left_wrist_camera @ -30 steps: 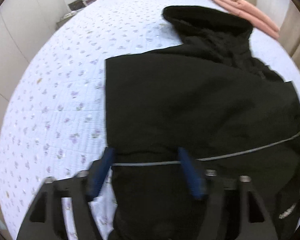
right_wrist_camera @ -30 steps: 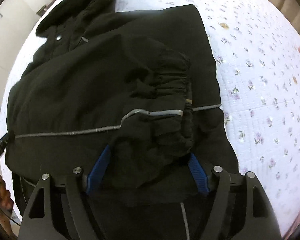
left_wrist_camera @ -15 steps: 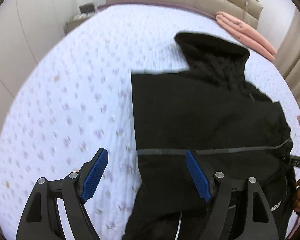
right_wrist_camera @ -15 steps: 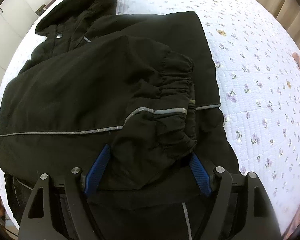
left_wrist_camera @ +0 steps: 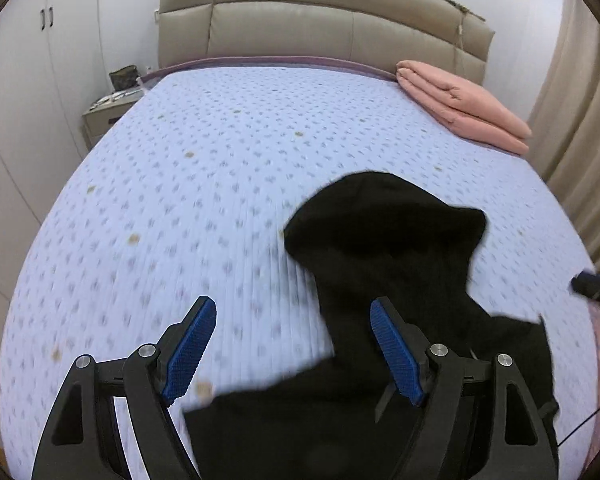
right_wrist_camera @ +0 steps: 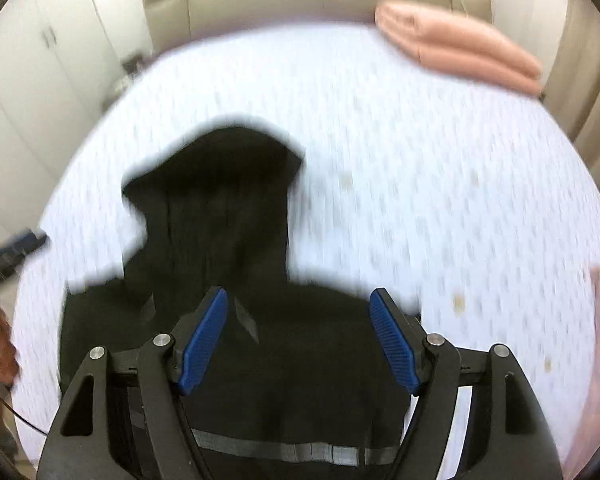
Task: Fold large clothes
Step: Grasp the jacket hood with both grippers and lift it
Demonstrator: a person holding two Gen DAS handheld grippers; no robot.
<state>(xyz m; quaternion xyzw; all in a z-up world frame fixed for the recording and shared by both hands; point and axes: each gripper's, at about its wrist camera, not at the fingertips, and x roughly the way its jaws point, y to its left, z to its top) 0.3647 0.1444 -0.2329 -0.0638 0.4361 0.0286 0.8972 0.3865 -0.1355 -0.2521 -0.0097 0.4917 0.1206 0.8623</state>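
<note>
Black jacket (left_wrist_camera: 380,320) lengthwise on bed (left_wrist_camera: 180,200), hood toward headboard (left_wrist_camera: 300,28); left tool (left_wrist_camera: 292,350) spread; right tool (right_wrist_camera: 298,340) closing, empty

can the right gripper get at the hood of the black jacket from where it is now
Probably yes. The right gripper hangs open above the black jacket, and the hood lies flat on the bedspread straight ahead, with nothing lying over it.

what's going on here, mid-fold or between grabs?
Between grabs, by the look of it. A person holds two grippers above a black hooded jacket lying on a flowered bedspread. The left gripper is open and empty. The right gripper has its jaws closing slightly with nothing between them. A folded pink blanket lies near the headboard.
</note>
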